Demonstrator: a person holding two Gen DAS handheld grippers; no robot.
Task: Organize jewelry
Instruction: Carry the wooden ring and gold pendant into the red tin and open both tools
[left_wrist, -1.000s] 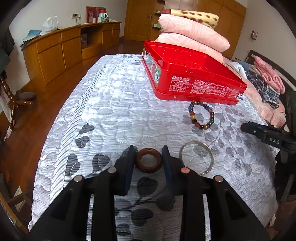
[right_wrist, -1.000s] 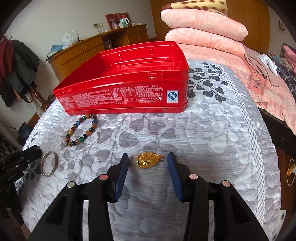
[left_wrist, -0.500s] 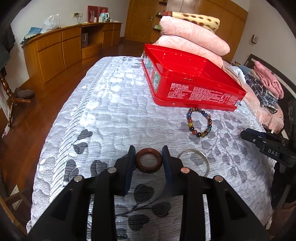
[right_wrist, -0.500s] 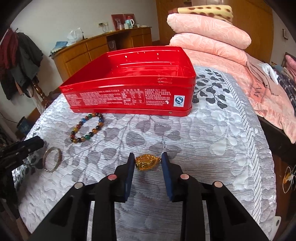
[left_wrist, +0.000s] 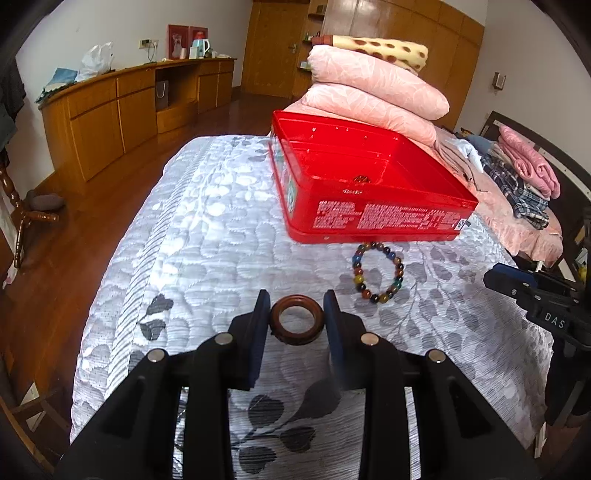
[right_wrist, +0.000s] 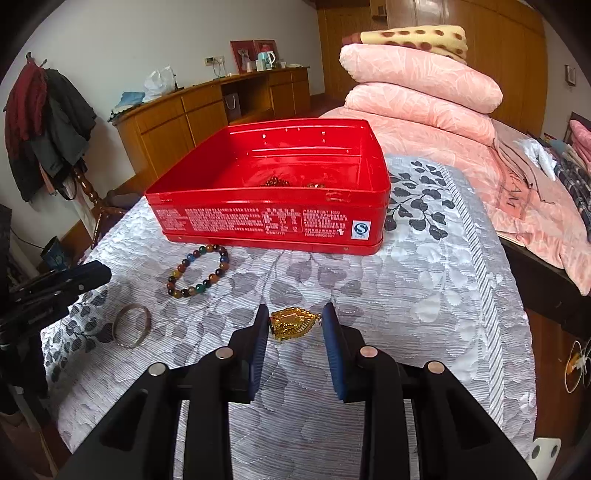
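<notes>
My left gripper is shut on a brown wooden ring, held above the grey leaf-patterned bedspread. Clamped between the pads of my right gripper is a gold pendant, lifted off the cover. An open red tin box stands ahead of both, with a few small pieces lying inside. A multicoloured bead bracelet lies just in front of the box. Further left in the right wrist view, a silver bangle rests on the cover. The other gripper shows at each view's edge.
Folded pink quilts and a spotted blanket are stacked behind the box. More pink bedding and folded clothes lie to the right. A wooden sideboard runs along the far wall, and wooden floor lies left of the bed.
My right gripper closed on the gold pendant and lifted it. The left gripper rose with the wooden ring, and the silver bangle dropped out of its view.
</notes>
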